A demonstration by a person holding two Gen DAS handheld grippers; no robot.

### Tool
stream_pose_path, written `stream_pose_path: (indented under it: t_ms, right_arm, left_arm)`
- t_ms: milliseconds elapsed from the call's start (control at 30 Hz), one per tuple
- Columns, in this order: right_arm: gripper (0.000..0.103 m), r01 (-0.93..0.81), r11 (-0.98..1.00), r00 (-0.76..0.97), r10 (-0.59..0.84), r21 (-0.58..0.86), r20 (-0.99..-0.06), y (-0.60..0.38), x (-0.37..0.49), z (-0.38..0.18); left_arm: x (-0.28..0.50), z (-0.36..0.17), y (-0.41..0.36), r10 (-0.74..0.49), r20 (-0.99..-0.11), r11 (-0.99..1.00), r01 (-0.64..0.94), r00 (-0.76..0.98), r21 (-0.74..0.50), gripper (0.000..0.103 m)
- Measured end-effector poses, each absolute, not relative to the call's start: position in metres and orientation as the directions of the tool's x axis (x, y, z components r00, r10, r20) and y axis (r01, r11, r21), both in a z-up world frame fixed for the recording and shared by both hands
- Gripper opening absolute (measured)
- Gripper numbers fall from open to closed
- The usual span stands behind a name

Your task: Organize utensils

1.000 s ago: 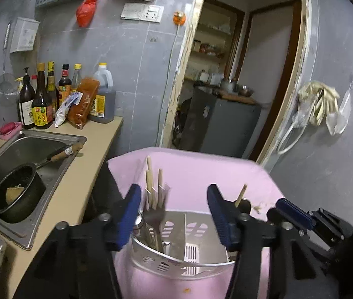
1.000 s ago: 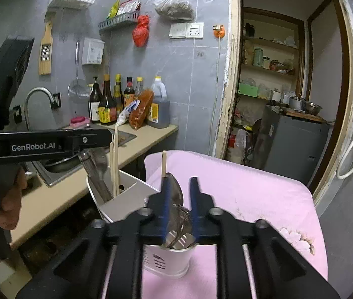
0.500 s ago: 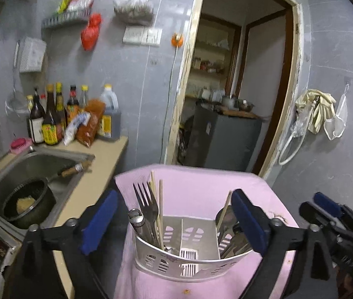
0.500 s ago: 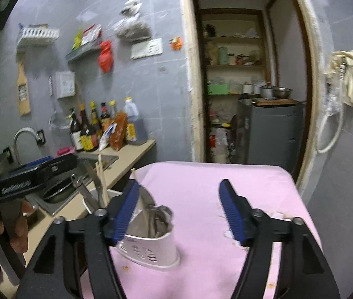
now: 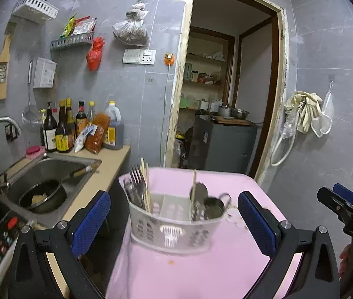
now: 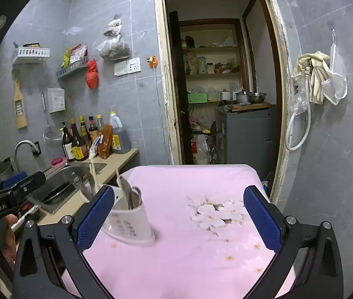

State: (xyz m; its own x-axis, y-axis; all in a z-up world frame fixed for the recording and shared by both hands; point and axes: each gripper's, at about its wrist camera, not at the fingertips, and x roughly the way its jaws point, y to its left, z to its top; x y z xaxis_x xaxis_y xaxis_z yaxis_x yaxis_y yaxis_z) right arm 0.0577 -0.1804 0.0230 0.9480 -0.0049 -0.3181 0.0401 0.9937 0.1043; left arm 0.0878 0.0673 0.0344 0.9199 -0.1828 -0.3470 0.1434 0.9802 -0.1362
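A white slotted utensil caddy (image 5: 174, 226) stands on the pink-covered table (image 5: 201, 269). Forks (image 5: 136, 182) and chopsticks (image 5: 147, 182) stand in its left compartment, and spoons (image 5: 201, 194) with one chopstick in its right. My left gripper (image 5: 174, 196) hangs in front of the caddy, its jaws opening wide with nothing between the pads. My right gripper (image 6: 179, 194) hovers over the table (image 6: 201, 249) to the right of the caddy (image 6: 129, 224), its jaws also opening and empty. Each gripper shows at the edge of the other's view.
Left of the table runs a counter with a steel sink (image 5: 51, 169) holding a dark pan (image 5: 44, 195). Sauce bottles (image 5: 64, 129) line the wall. A stove panel (image 5: 2, 236) sits at the near left. Beyond the table an open doorway shows a grey cabinet (image 5: 221, 144).
Both grippers have drawn back from the caddy and risen a little. Both sets of jaws have spread wide; the right jaws were nearly shut at the spoons.
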Motion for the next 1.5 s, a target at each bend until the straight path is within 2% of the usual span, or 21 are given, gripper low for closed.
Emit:
stream_pose_path:
  t_ms: [433, 1500]
  right_arm:
    - [0.102, 0.041, 0.997, 0.944, -0.019, 0.059, -0.33, -0.178, -0.021, 0.013]
    - [0.102, 0.029, 0.998, 0.935, -0.008, 0.053, -0.354, -0.169, -0.031, 0.009]
  left_arm:
    - [0.012, 0.013, 0.061, -0.148, -0.394, 0.986, 0.107, 0.907, -0.126, 0.103]
    - [-0.001, 0.006, 0.065, -0.141, -0.381, 0.989, 0.11, 0.914, -0.103, 0.103]
